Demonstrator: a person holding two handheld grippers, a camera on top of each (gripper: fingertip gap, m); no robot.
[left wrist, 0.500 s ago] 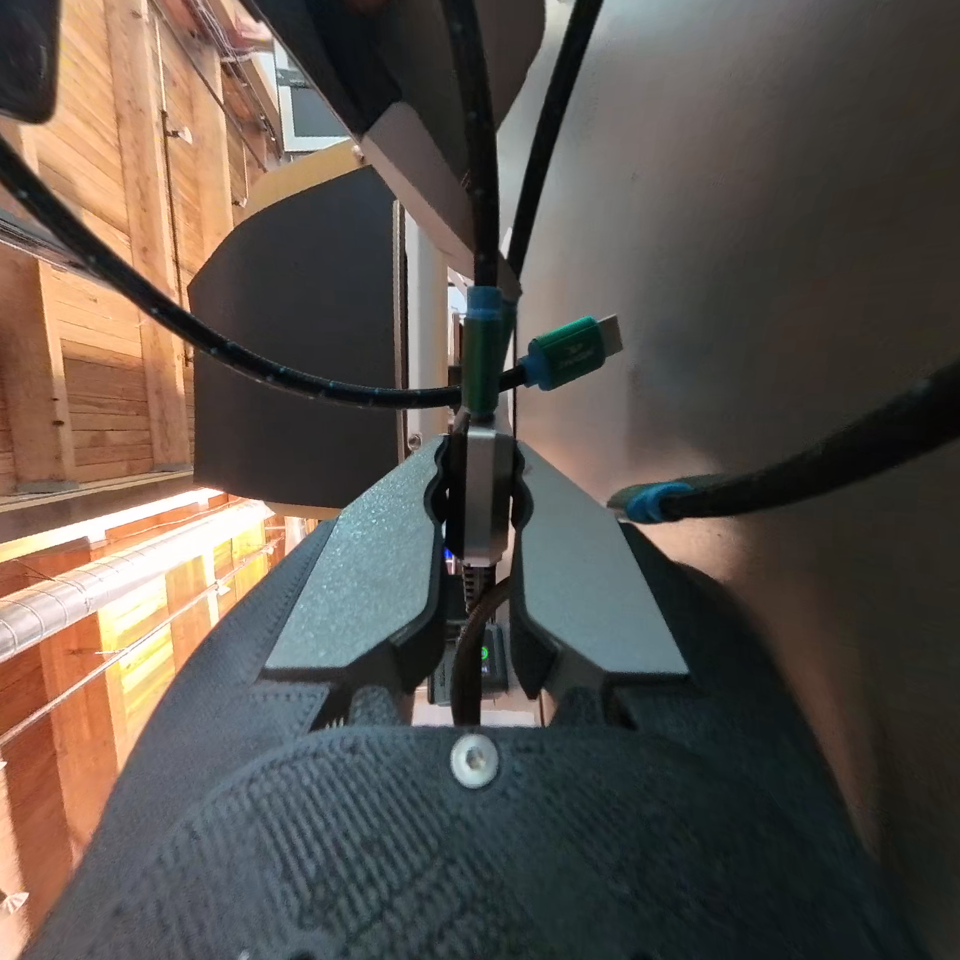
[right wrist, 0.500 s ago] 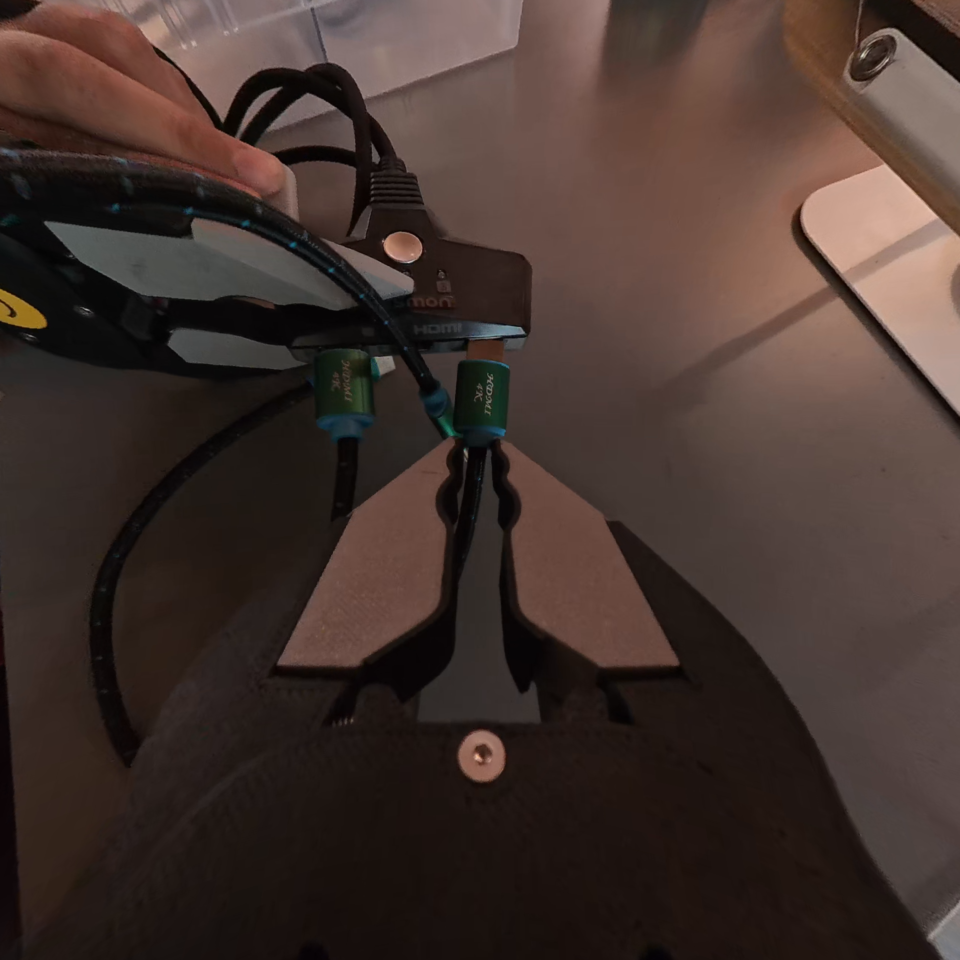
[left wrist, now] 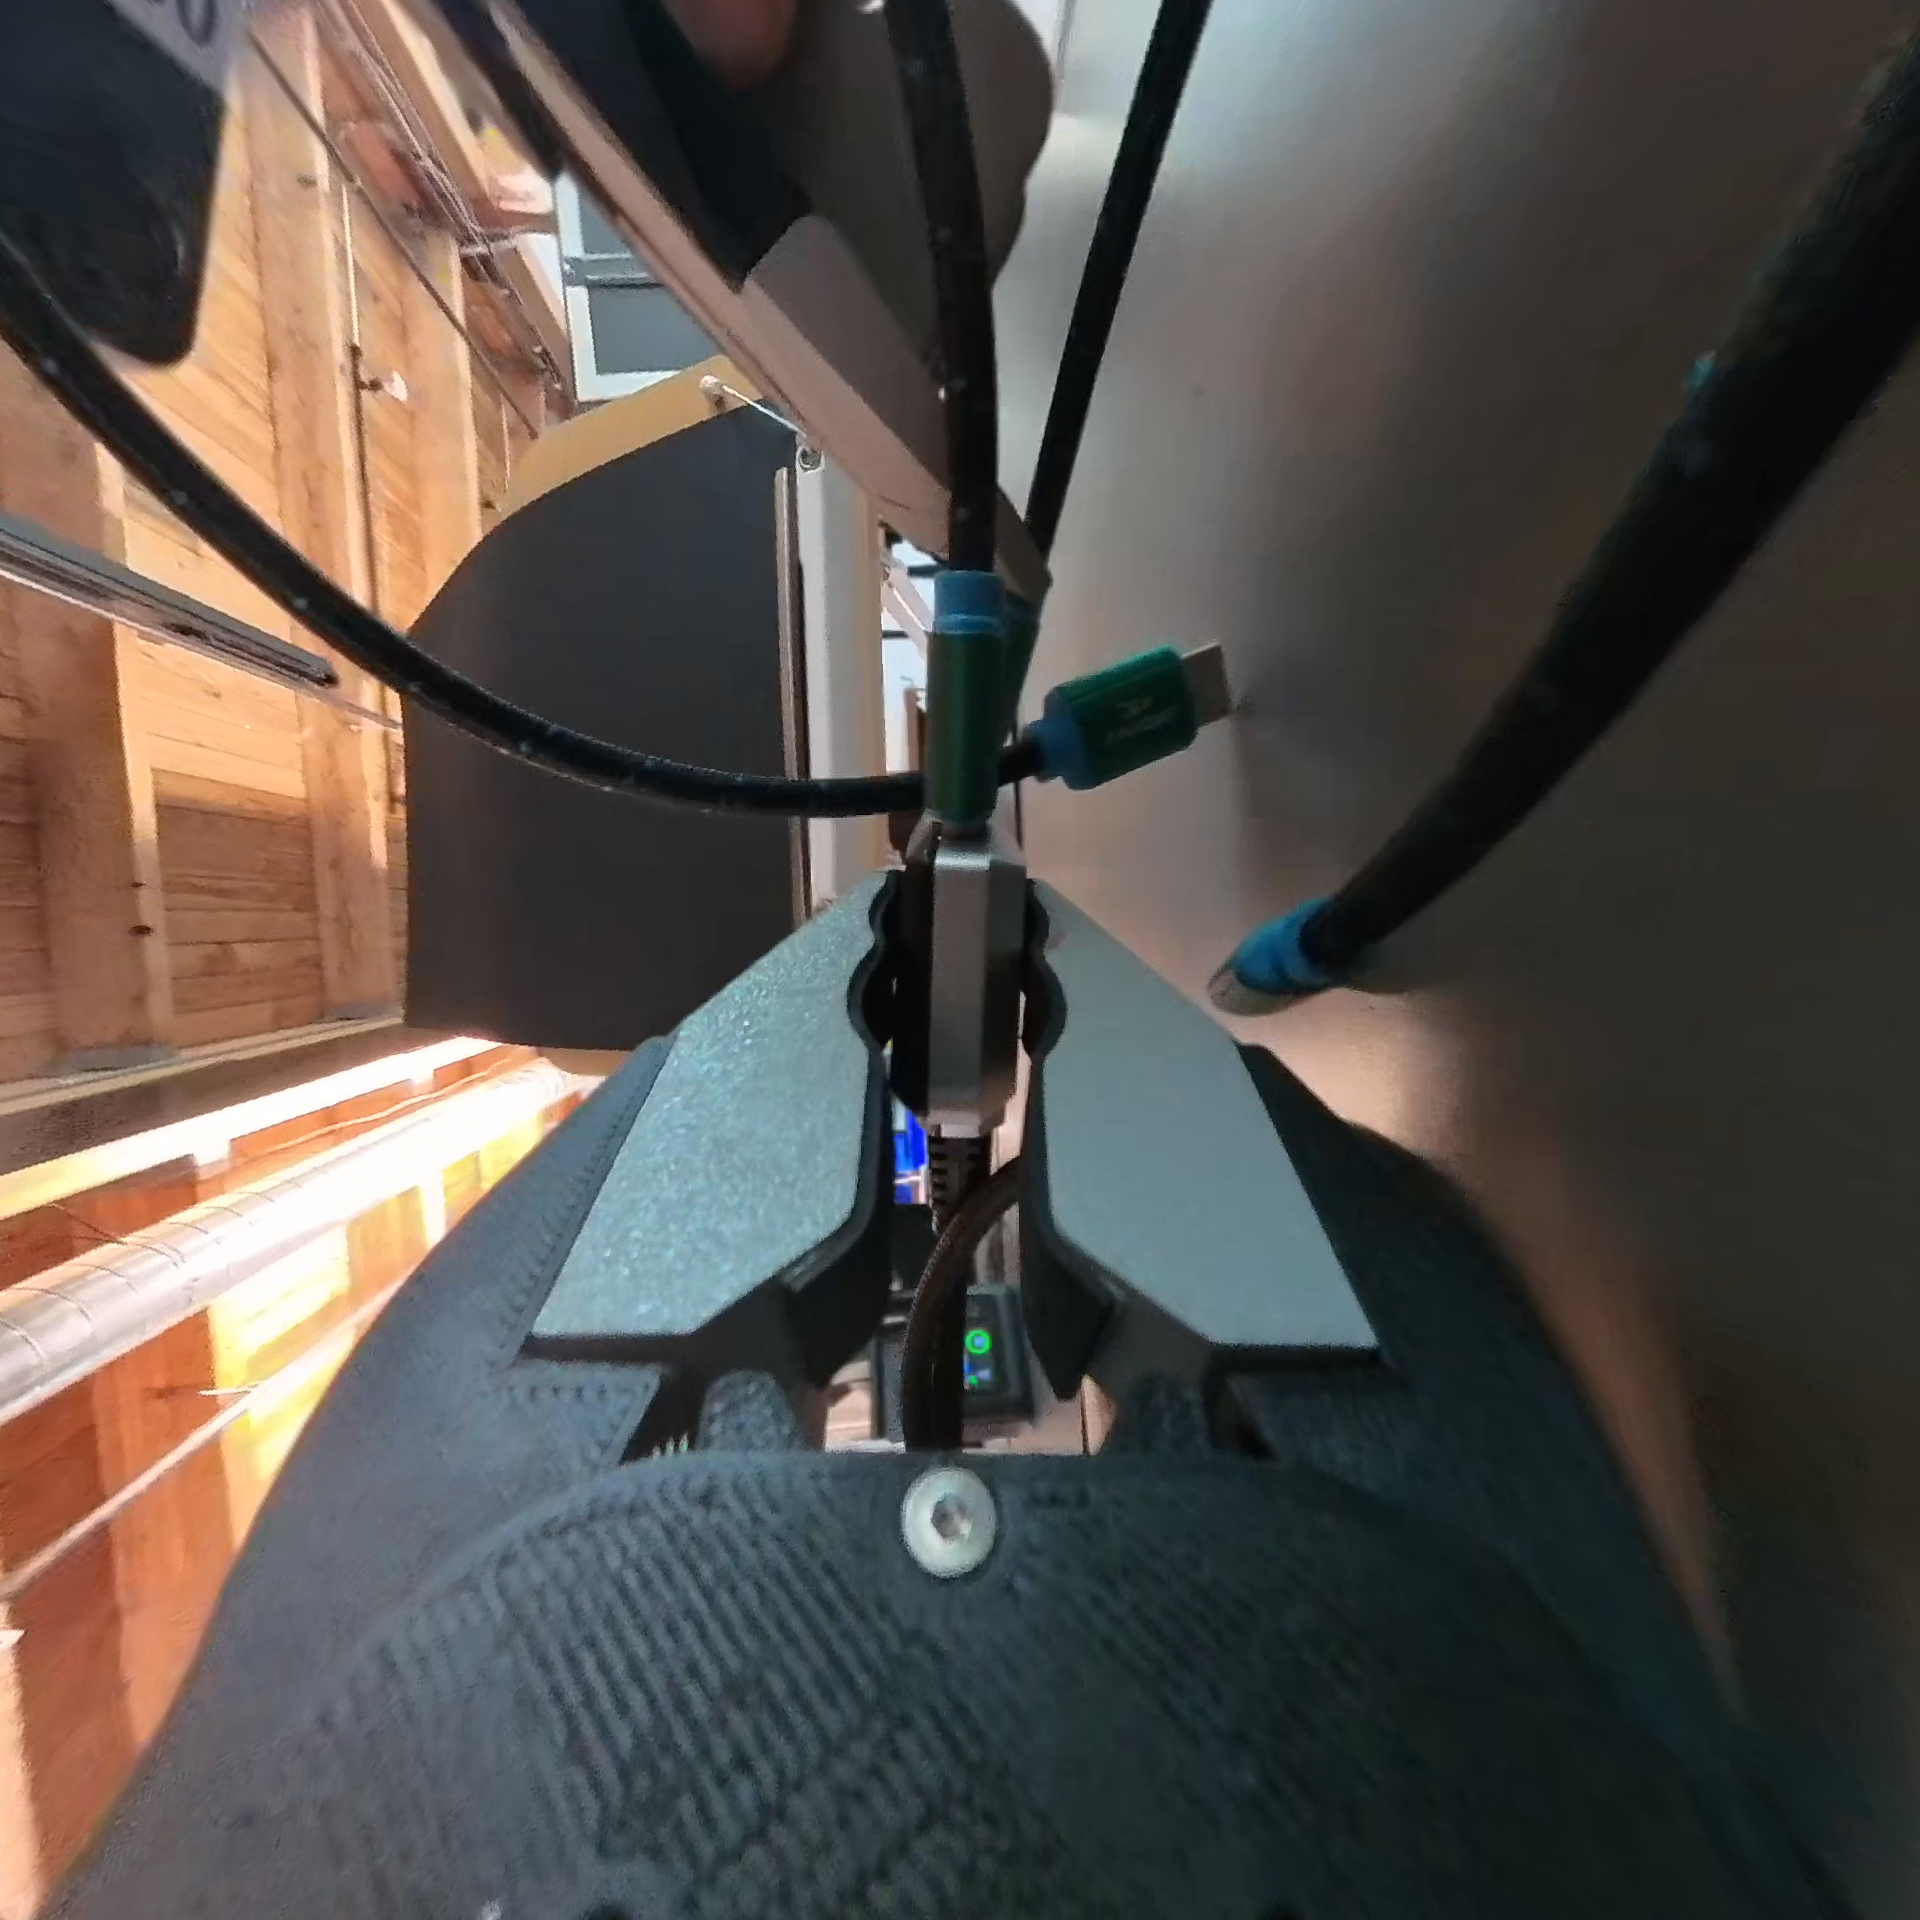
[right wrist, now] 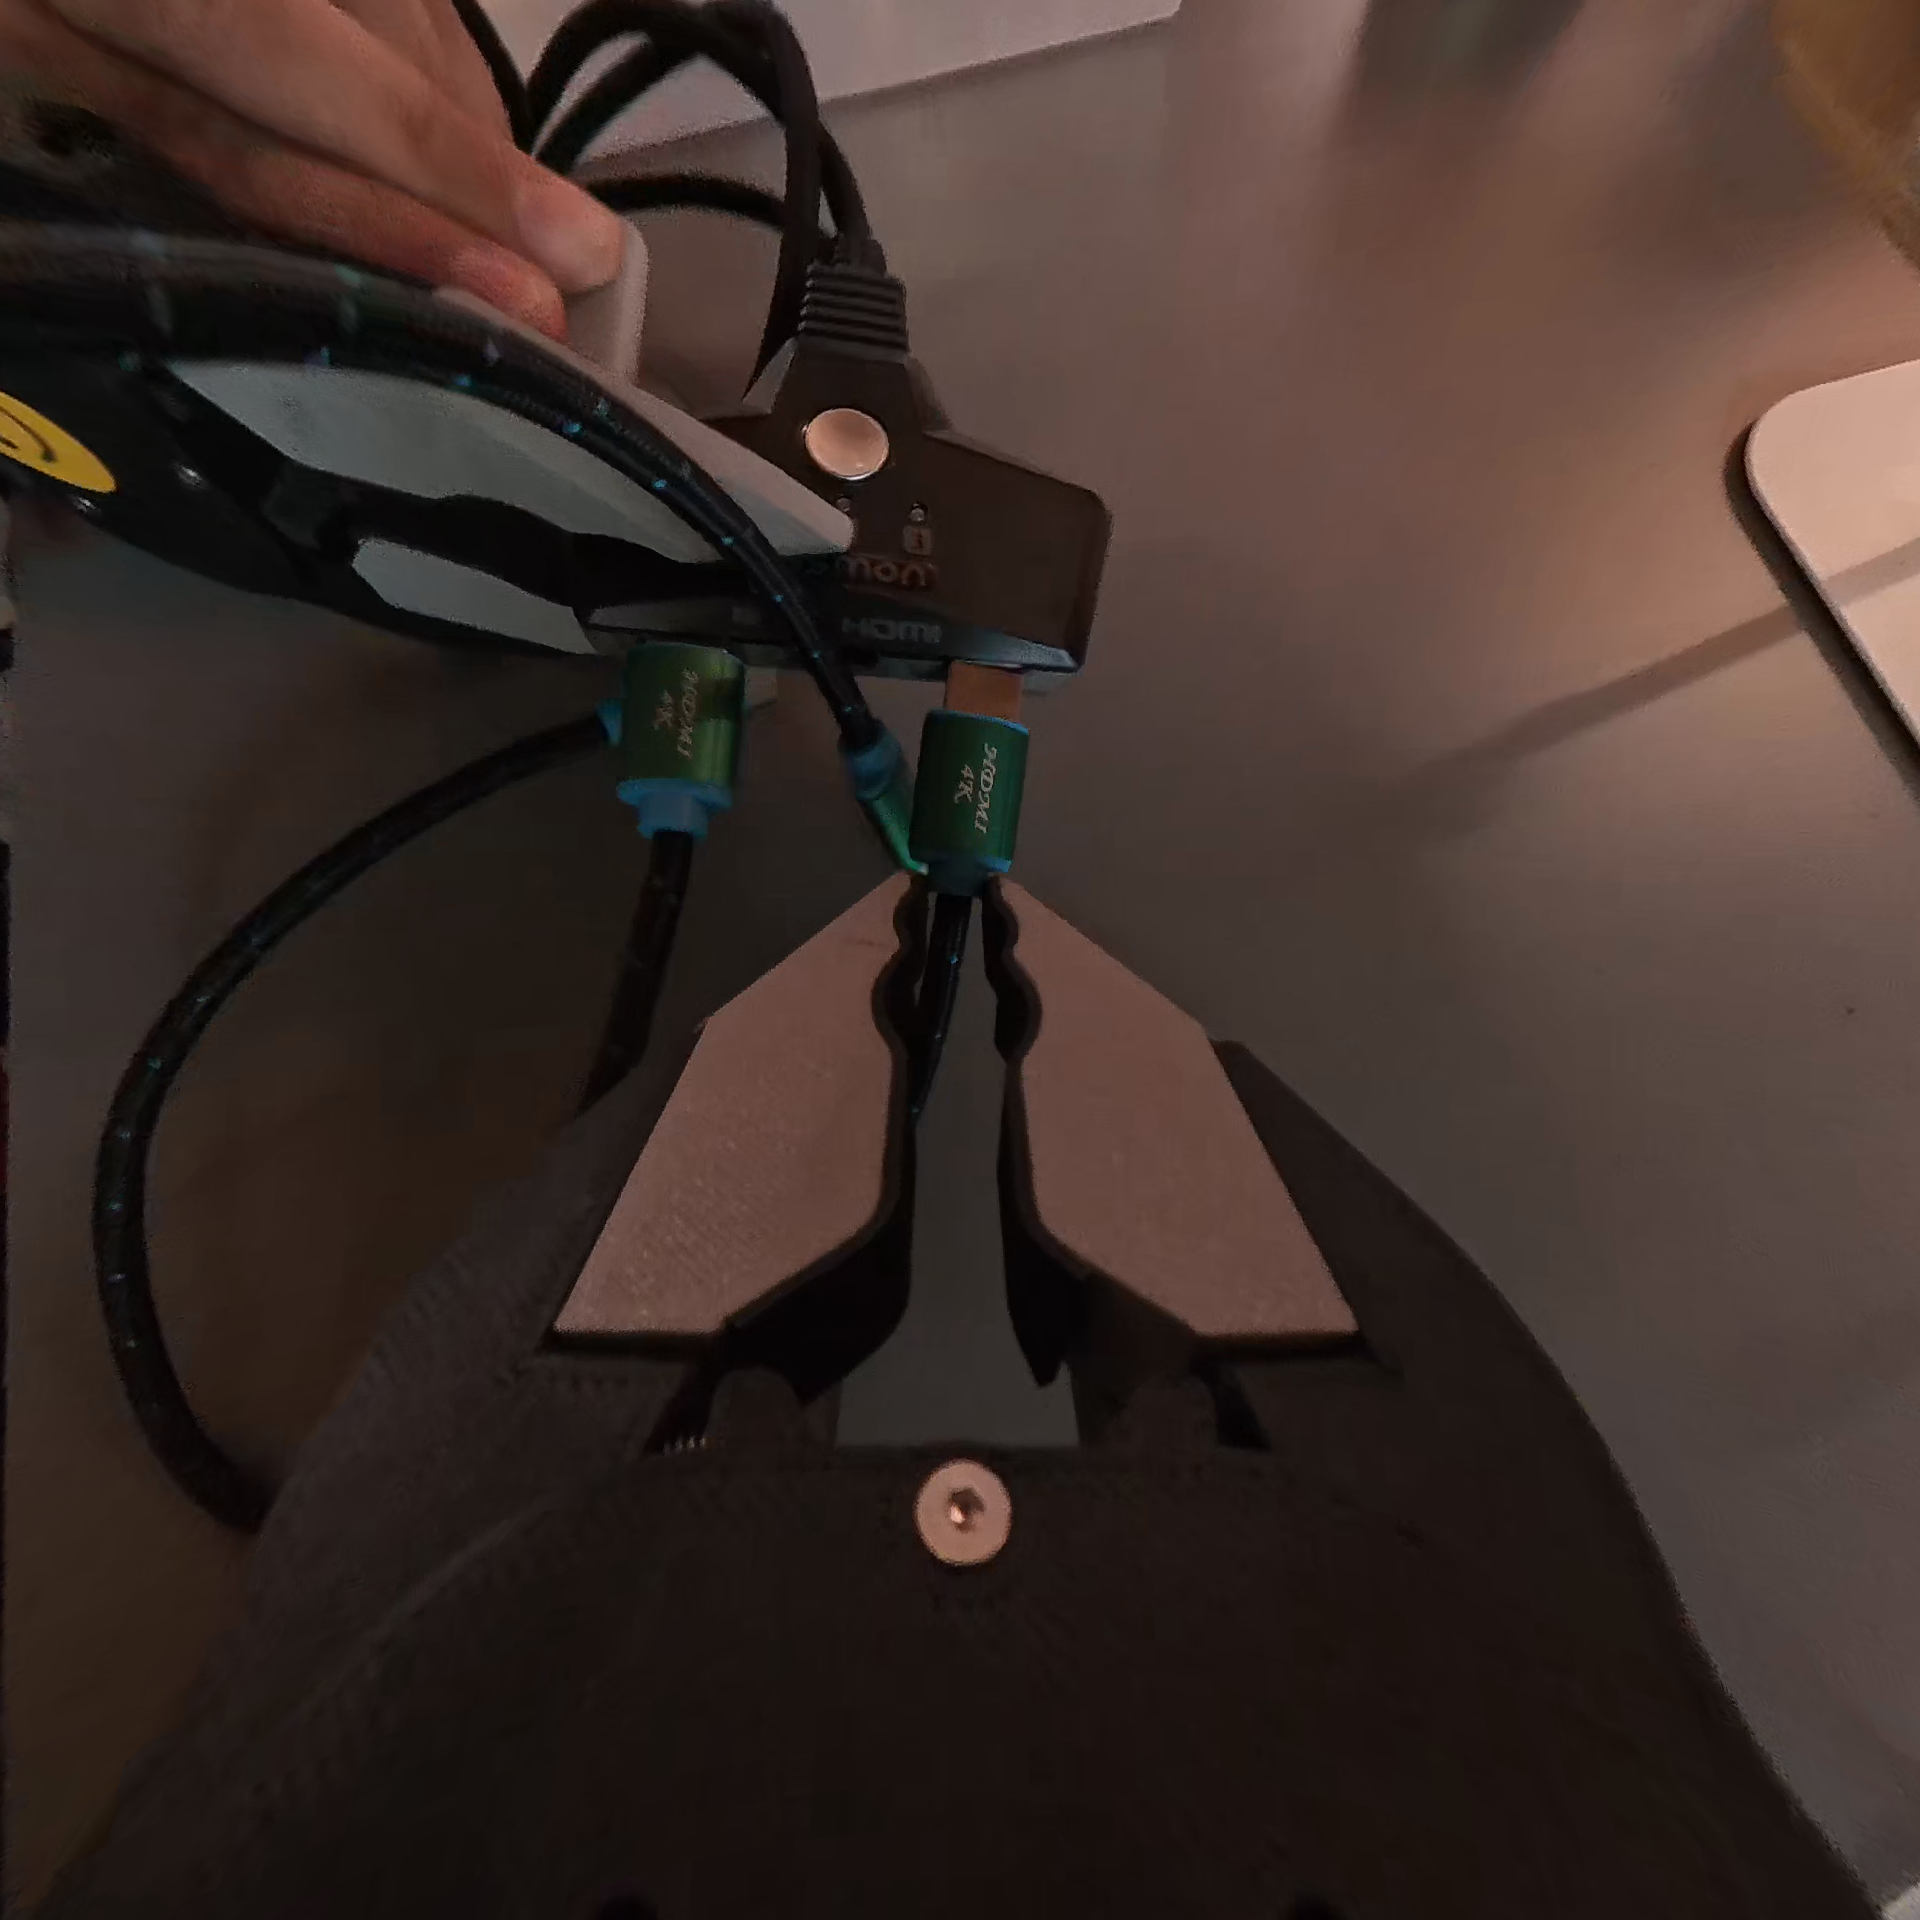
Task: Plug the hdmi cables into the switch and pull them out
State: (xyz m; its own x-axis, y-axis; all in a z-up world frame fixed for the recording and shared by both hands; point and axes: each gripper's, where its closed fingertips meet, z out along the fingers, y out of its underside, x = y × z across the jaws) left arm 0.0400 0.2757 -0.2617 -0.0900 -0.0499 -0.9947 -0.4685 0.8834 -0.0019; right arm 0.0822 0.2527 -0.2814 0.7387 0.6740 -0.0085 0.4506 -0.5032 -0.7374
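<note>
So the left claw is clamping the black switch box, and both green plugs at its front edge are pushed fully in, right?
Not quite. The left claw does clamp the switch box, but only the left green plug looks seated. The right green plug is partly out: the right wrist view shows bare metal between it and the port.

Glossy black plastic switch (right wrist: 977, 561), shiny green metallic plugs (right wrist: 971, 795), braided cables (right wrist: 156, 1091), smooth matt table (right wrist: 1403, 727).

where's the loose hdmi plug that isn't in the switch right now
In the left wrist view the loose green plug hangs just above and right of the switch, bare tip toward the grey table; it hides behind the right-hand plug in the other.
</note>
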